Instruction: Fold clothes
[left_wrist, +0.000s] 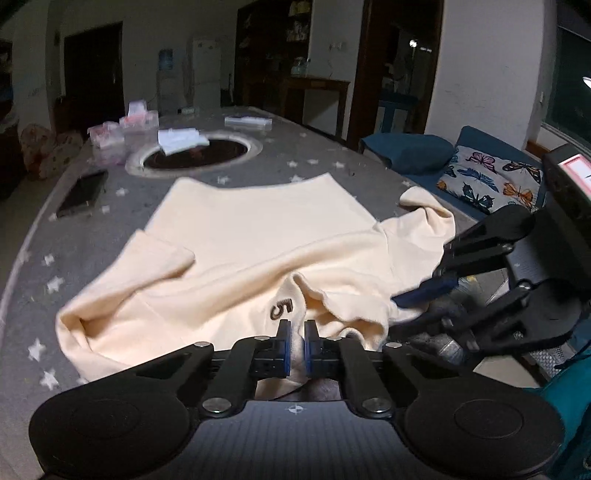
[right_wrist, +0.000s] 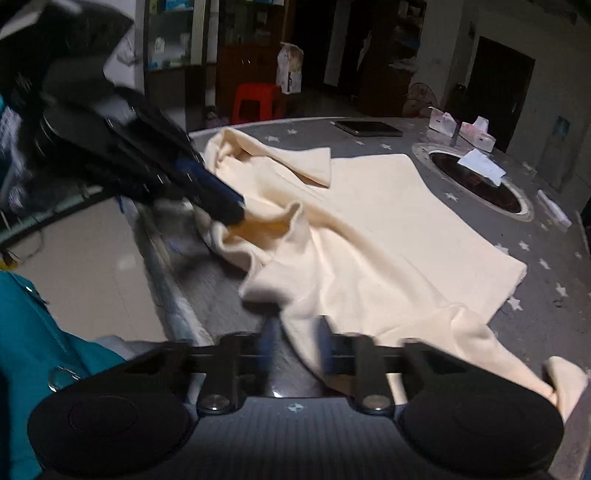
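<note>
The left gripper (left_wrist: 297, 332) pinches the near collar edge of a cream T-shirt (left_wrist: 258, 240), while the right gripper (right_wrist: 295, 332), blurred, is closed on its shoulder fabric. The T-shirt, marked "5" (left_wrist: 281, 309), lies rumpled on the star-patterned grey table (left_wrist: 48, 258). Both grippers tilt downward.

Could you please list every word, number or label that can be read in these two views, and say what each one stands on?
"5": dark figure on the cream garment, near its collar, left wrist view.
Red-framed label on the black device at the right edge: too blurred to read.
Tissue packs on the table: print too small to read.
White carton on the red stool: print unreadable.
Nothing else legible.
</note>
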